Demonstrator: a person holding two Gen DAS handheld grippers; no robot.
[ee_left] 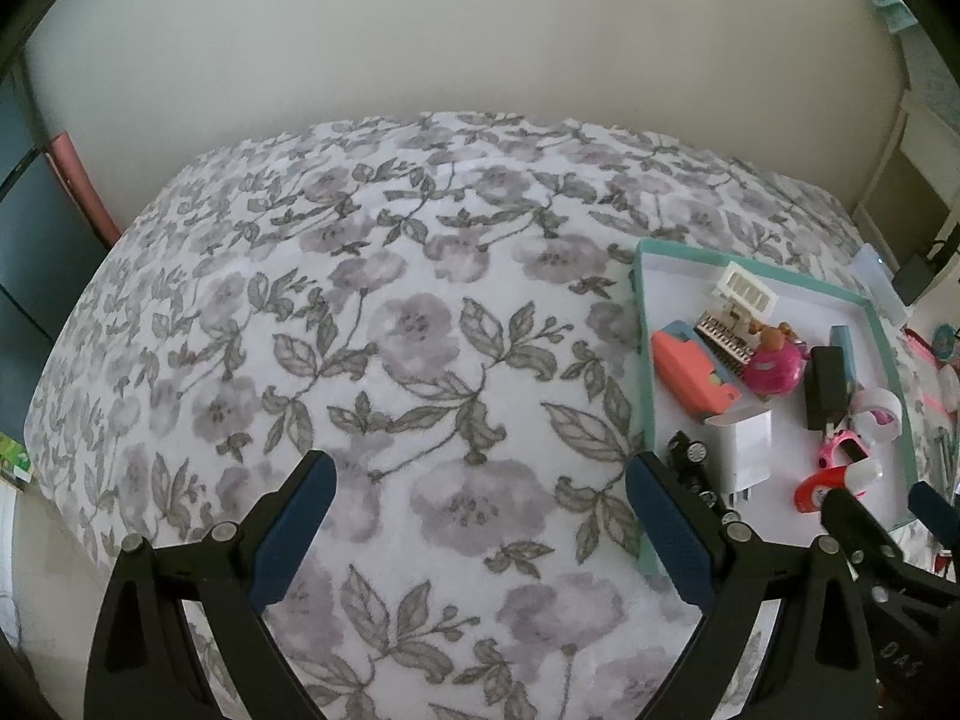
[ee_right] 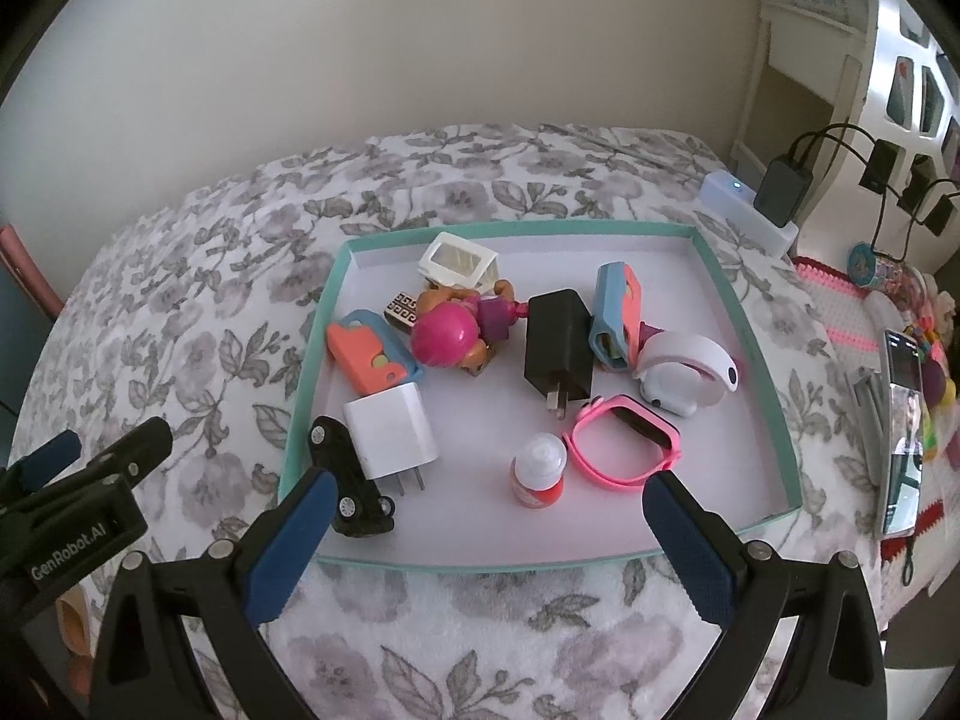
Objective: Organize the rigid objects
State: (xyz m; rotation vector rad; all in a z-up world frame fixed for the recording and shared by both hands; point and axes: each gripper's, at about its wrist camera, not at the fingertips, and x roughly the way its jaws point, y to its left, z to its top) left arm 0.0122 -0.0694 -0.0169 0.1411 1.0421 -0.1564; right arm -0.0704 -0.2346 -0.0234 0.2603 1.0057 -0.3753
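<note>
Bed with floral blanket (ee_left: 420,324) under both sets of jaws. Teal-rimmed tray (ee_right: 744,324) ahead of right gripper (ee_right: 486,510), jaws wide open, empty; left gripper (ee_left: 480,498) jaws open too, tray off past its right jaw. In tray: black charger (ee_right: 558,348), white charger (ee_right: 390,426), doll (ee_right: 456,330), pink watch (ee_right: 624,444), black toy car (ee_right: 351,480) by the right gripper's left jaw, small red bottle (ee_right: 538,471) between jaws. All look light, stiff; take chargers across flat sides, bottle likely slick, grip body.

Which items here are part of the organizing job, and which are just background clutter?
Job: tray, white charger, black charger, toy car, doll, pink watch, small bottle.
Lying about: phone, power strip, floral bedspread.
</note>
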